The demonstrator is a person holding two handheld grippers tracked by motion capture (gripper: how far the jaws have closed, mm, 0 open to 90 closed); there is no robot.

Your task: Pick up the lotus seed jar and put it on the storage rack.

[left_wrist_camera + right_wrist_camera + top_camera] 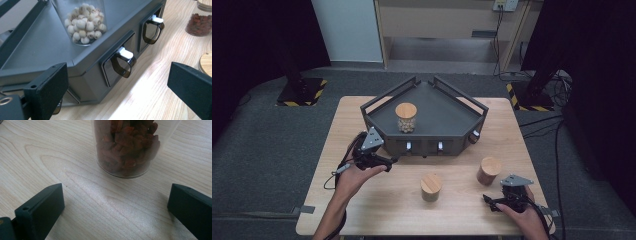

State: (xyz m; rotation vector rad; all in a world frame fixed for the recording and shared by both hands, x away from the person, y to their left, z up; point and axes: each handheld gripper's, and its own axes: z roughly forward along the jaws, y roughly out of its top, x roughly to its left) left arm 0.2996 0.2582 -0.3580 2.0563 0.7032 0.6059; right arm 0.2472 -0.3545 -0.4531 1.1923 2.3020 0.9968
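Your right gripper sits low at the table's near right corner, jaws spread wide and empty, facing the jar of red-brown dried fruit just ahead on the bare wood. Judge it rigid, smooth-walled, moderately weighted and breakable; take it across the straight body below the wooden lid, squarely. Your left gripper is also wide open, beside the dark tray. The wooden table is flat; the surrounding room is dim.
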